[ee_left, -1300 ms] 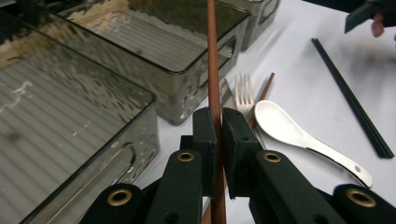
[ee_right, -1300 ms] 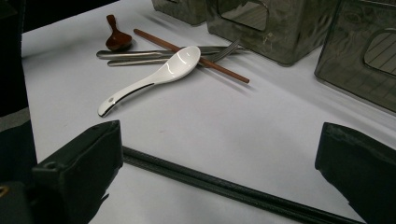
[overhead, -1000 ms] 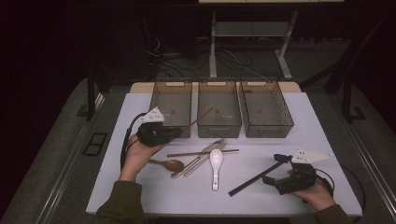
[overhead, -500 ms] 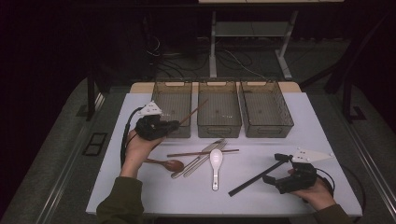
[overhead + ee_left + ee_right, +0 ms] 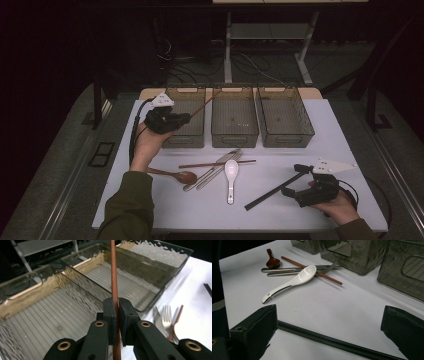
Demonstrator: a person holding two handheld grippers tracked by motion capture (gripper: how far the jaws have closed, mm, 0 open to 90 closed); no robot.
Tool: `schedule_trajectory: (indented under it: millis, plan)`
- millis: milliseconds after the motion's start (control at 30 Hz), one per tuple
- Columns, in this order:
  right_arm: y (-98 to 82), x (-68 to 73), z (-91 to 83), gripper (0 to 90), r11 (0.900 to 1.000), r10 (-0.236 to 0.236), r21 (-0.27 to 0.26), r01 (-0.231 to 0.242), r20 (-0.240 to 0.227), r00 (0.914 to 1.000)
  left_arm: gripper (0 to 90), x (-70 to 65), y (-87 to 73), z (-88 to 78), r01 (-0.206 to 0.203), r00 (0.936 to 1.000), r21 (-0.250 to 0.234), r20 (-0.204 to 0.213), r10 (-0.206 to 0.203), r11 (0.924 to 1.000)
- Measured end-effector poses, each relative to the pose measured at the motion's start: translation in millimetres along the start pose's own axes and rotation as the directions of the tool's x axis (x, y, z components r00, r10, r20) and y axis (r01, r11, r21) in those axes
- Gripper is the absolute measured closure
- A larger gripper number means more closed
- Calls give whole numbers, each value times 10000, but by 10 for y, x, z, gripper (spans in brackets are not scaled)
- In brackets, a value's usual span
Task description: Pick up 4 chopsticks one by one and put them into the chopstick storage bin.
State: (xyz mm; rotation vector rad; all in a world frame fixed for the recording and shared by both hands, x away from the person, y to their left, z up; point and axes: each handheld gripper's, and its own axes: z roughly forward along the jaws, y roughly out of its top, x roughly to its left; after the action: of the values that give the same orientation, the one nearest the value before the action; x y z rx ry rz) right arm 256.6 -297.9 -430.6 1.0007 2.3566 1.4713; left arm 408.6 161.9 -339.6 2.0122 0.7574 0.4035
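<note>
My left gripper (image 5: 183,119) is shut on a brown wooden chopstick (image 5: 202,106) and holds it above the near end of the left mesh bin (image 5: 186,139). In the left gripper view the chopstick (image 5: 114,277) stands pinched between the two pads of the left gripper (image 5: 117,317), its tip pointing over the bins. My right gripper (image 5: 294,180) rests open at the table's front right. A black chopstick (image 5: 270,191) lies on the table and runs across between its jaws. In the right gripper view the right gripper (image 5: 329,322) stands wide, with the black chopstick (image 5: 332,340) low between the jaws and untouched by the pads.
Three mesh bins stand in a row at the back: the left one, the middle (image 5: 235,136) and the right (image 5: 286,136). On the white table lie a white spoon (image 5: 230,176), a second brown chopstick (image 5: 216,163), a wooden spoon (image 5: 181,176) and a metal fork and knife (image 5: 212,171).
My left gripper has risen and moved away from me toward the left bin, carrying the brown chopstick. The right gripper has stayed where it was.
</note>
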Motion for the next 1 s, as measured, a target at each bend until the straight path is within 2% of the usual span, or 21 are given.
schedule_trajectory:
  millis: [100,267,333,533,833,1000]
  plan:
    - [0,1,-3,10,10000,30,0,-30,6,10000,835,89,13,43,148,9998,-36,-96,-148,9999]
    - [1,-3,-2,10,10000,51,-11,-51,-8,10000,836,247,-14,129,278,9978,45,-595,-275,9996]
    - [0,-7,-3,10,10000,60,-9,-60,-8,10000,835,309,-13,149,298,9965,61,-785,-292,9995]
    - [-2,-10,-7,10,9999,117,-28,-117,26,9999,835,441,-16,215,695,9895,-245,-1250,-720,9973]
    - [-6,-21,-19,10,9998,163,-82,-163,12,9999,835,540,-93,294,1214,9808,-140,-1522,-1221,9925]
    - [-6,-14,-17,10,9999,148,-82,-148,-13,9999,835,544,-135,347,1190,9805,19,-1577,-1172,9929]
